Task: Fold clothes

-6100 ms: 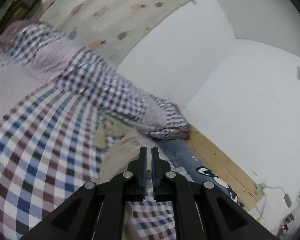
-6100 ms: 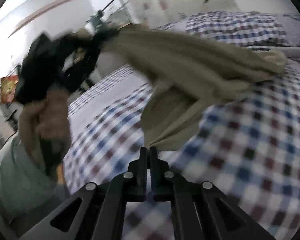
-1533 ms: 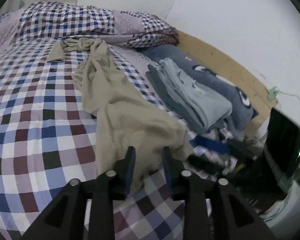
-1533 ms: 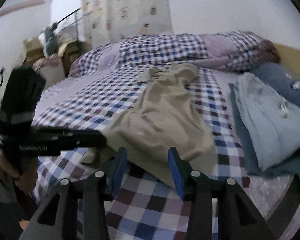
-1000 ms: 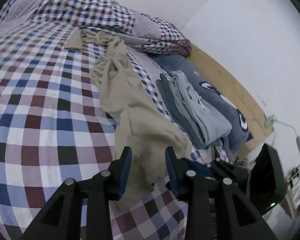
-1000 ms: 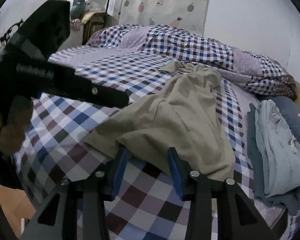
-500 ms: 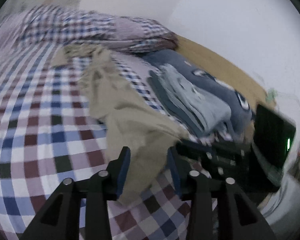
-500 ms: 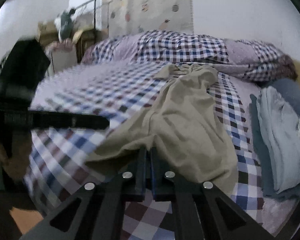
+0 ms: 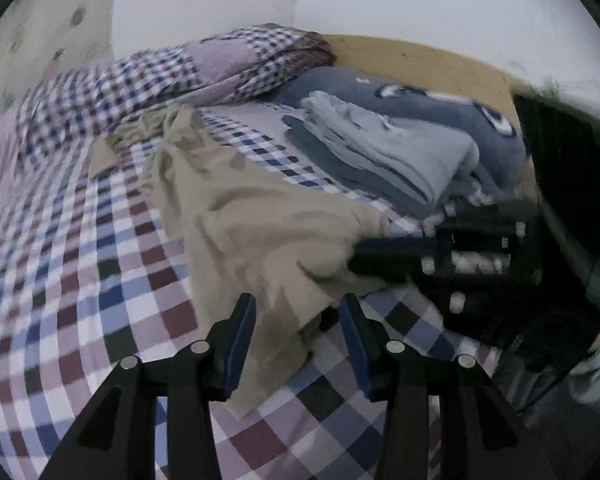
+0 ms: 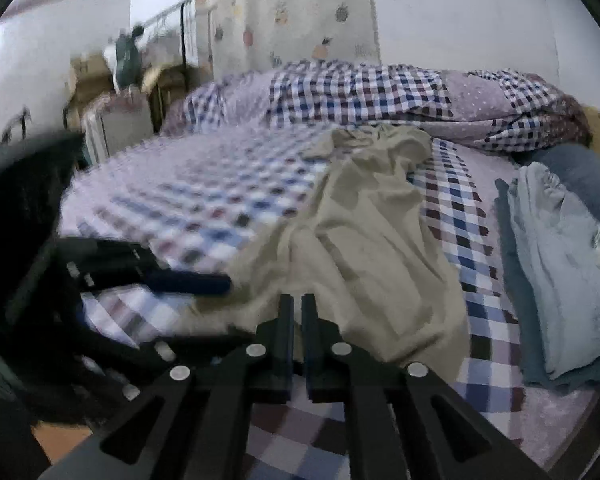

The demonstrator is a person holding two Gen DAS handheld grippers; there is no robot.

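While the right gripper (image 10: 297, 312) pinches the beige garment's (image 10: 364, 248) near hem, the left gripper (image 9: 298, 320) stands apart astride it. Its length runs away toward the pillows.

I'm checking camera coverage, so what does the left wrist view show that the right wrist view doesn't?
Only the left wrist view shows the wooden headboard and the left gripper open, with the hem of the beige trousers between its fingers. Only the right wrist view shows the fruit-print curtain, the metal rack and the right gripper shut on the trousers' edge. Both show the checked bedsheet, the rumpled quilt and the folded blue clothes.
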